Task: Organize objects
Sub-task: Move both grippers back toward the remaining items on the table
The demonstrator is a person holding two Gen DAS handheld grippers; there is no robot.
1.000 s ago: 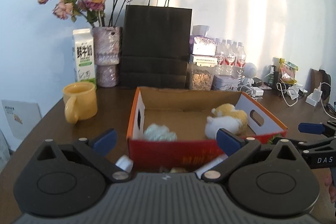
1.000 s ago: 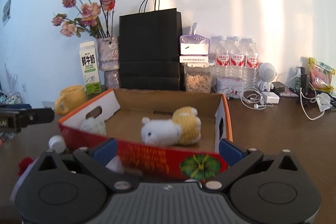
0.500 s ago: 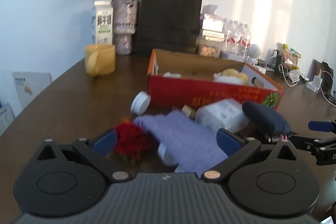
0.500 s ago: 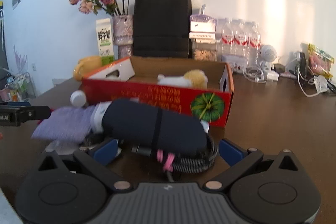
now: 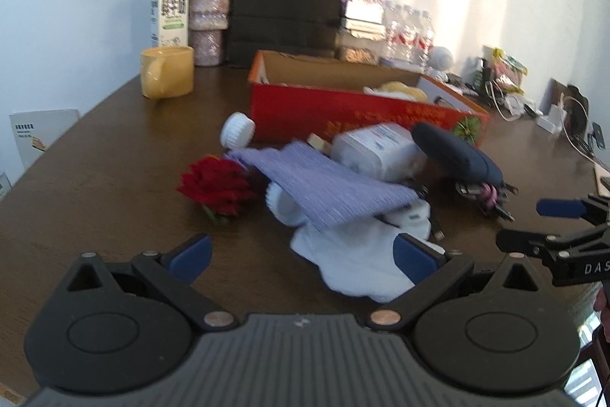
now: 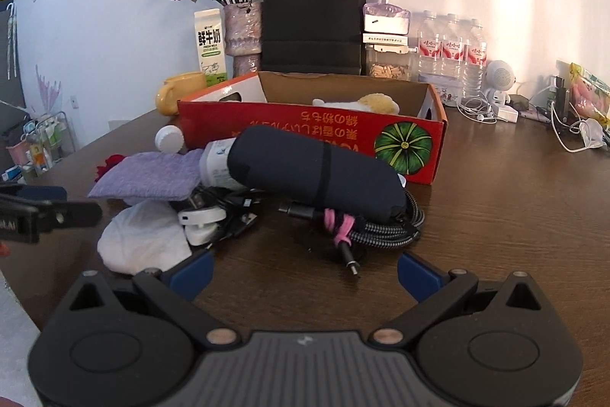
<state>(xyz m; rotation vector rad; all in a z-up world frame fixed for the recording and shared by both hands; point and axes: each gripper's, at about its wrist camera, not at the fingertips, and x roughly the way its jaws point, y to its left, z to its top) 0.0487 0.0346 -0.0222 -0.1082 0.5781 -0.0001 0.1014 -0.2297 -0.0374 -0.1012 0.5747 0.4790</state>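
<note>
Both the left gripper [image 5: 301, 256] and right gripper [image 6: 303, 271] hang spread apart, empty, before the red box [image 6: 289, 126].

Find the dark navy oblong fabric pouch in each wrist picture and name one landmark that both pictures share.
Left wrist view: the dark navy oblong fabric pouch lies right of centre, in front of the box's right end.
Right wrist view: the pouch lies at the centre, resting on a coiled braided cable.
Shared landmark: the red cardboard box with a green pumpkin print, directly behind it.
</note>
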